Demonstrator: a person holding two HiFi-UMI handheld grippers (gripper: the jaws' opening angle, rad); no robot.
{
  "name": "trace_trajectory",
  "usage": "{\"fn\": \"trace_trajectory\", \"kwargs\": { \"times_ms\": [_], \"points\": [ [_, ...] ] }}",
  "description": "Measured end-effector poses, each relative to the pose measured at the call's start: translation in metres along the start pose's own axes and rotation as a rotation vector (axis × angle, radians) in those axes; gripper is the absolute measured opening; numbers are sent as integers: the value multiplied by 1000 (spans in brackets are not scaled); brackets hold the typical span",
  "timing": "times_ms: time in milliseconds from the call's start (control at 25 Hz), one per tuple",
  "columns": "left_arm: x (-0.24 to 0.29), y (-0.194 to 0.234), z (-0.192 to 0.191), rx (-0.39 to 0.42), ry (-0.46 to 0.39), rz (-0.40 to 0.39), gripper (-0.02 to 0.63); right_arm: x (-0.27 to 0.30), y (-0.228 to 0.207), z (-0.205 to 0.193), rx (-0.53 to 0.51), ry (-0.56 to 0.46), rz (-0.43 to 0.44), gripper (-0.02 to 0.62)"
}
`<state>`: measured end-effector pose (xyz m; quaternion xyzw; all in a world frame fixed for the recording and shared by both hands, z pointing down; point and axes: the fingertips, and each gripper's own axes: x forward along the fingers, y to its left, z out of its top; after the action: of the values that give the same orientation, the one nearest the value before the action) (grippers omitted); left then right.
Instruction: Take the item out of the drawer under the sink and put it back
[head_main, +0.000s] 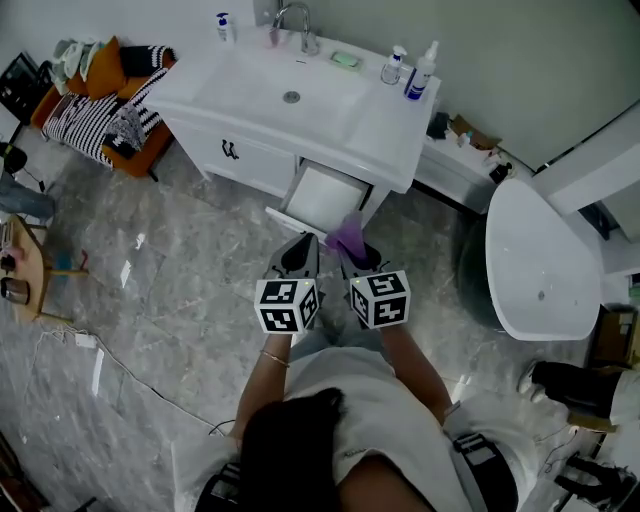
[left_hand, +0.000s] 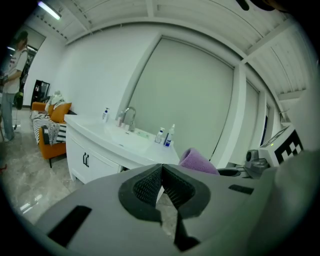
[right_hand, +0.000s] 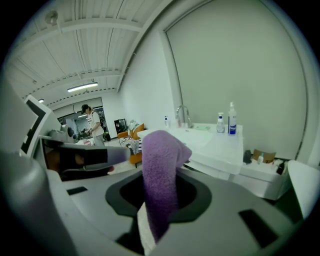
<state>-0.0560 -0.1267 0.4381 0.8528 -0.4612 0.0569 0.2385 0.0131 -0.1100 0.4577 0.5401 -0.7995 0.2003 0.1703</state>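
Between right gripper (right_hand: 159, 210) jaws, purple towel (right_hand: 161, 175) upright, folded end up

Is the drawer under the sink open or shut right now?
Open: the drawer juts out from the cabinet, its inside showing.

The fluffy purple cloth (right_hand: 160, 150) looked soft and nubbly against the matt grey plastic of the right tool (right_hand: 159, 200). The white sink worktop (head_main: 385, 125) was smooth and glossy, the grey marbled floor (head_main: 180, 290) polished, the curved metal tap (head_main: 300, 25) shiny.
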Motion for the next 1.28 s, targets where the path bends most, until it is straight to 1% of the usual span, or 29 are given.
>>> {"fn": "trace_trajectory", "kwargs": {
  "times_ms": [360,680,960,1280],
  "points": [
    [10,23,-1,-4,7,16,5,22,-3,3,-15,-2,-11,106],
    [33,37,-1,-5,11,52,5,49,-18,11,-52,6,8,106],
    [64,45,-5,-11,42,86,5,79,-33,14,-89,34,55,106],
    [103,65,-9,-38,80,142,5,121,-53,10,-108,108,115,106]
  ]
}}
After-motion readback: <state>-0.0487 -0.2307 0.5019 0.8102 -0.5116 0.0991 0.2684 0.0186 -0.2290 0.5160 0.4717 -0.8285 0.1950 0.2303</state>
